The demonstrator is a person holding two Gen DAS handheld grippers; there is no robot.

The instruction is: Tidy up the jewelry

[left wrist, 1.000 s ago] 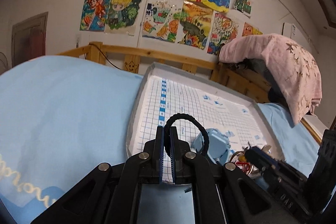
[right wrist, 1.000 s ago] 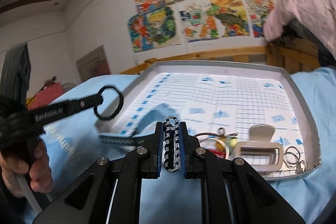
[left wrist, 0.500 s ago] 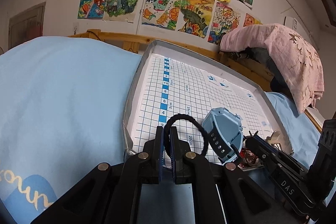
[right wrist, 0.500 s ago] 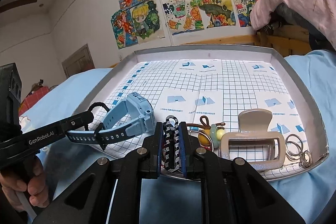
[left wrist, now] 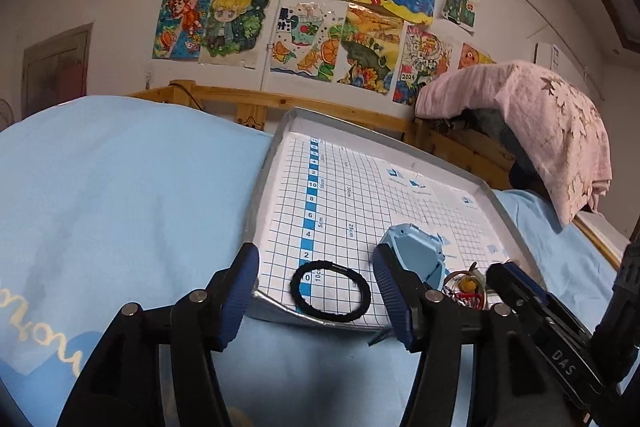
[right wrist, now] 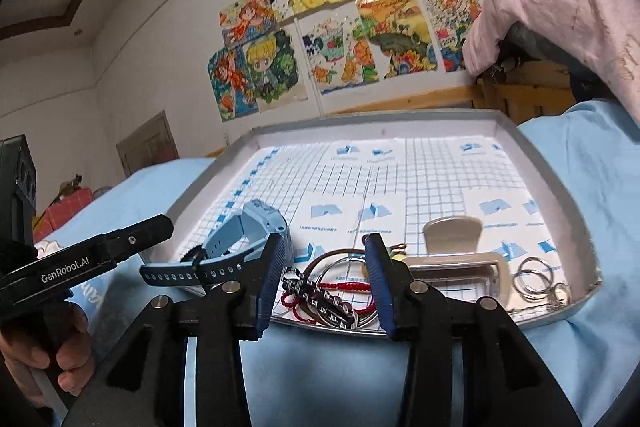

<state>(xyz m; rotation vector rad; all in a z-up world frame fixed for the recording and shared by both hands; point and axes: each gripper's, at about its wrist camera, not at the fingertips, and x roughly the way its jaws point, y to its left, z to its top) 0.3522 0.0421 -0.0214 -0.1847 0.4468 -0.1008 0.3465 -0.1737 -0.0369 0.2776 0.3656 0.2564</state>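
both grippers just let go. the left gripper (left wrist: 314, 291) has its jaws just opened wide, and the black hair tie (left wrist: 330, 290) it was pinching a second ago now lies flat in the tray's (left wrist: 262, 187) near left corner, between the fingers but untouched. the right gripper (right wrist: 326, 281) has been opening too; its black-and-white bracelet (right wrist: 324, 303) dropped onto the ring pile at the near edge, beside the blue watch (right wrist: 248, 231) and hair clip (right wrist: 460, 259). two pieces delivered, i'd say.
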